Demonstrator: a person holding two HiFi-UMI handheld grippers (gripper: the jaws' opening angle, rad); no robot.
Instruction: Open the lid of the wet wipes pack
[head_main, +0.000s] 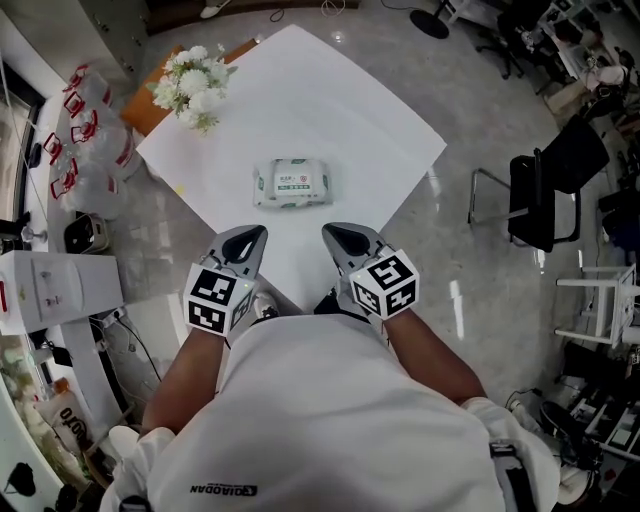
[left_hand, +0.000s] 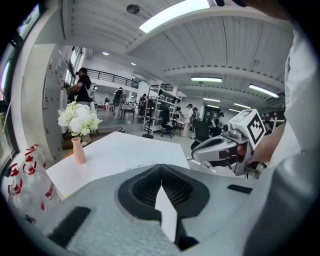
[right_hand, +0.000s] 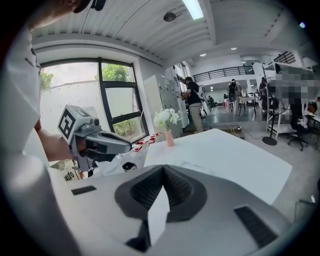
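The wet wipes pack (head_main: 291, 184) is lying flat on the white table (head_main: 400, 140), ahead of both grippers and about midway between their lines, with its long axis running left to right. The left gripper (head_main: 247, 243) and the right gripper (head_main: 347, 241) are hovering at the near corner, each with its jaws together on nothing. Neither one is looking clearly nearer to me.

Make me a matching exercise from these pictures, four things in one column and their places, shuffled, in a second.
Things:
1. wet wipes pack
2. vase of flowers
3. black chair
4. left gripper

Places:
A. on the floor, right of the table
B. middle of the table
C. far left edge of the table
D. by the table's near corner, close to the person

Pairs: 1-B, 2-C, 3-A, 4-D
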